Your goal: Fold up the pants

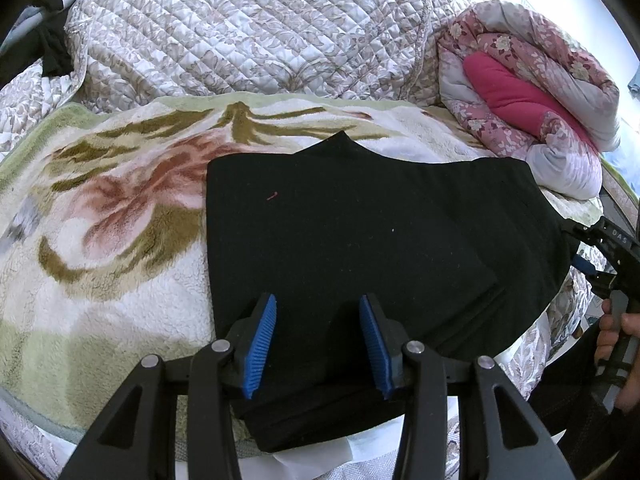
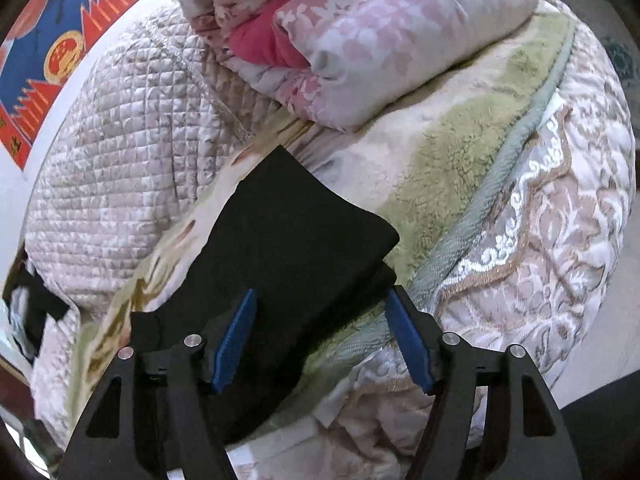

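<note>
The black pants [image 1: 360, 240] lie folded in a flat stack on a fleece blanket with a floral print [image 1: 100, 216]. My left gripper [image 1: 318, 304] is open, its blue pads just over the near edge of the stack, holding nothing. In the right wrist view the pants [image 2: 288, 240] show as a dark folded pile on the blanket near the bed edge. My right gripper [image 2: 320, 300] is open over the pile's near corner and empty. It also shows in the left wrist view [image 1: 596, 256] at the right end of the pants, held by a hand.
A quilted cover [image 1: 248, 28] is heaped at the back. A rolled pink floral duvet [image 1: 532, 92] lies at the right, close to the pants. The bed edge with a lace-patterned cover [image 2: 540, 220] drops off on the right. A red and blue poster [image 2: 52, 48] hangs on the wall.
</note>
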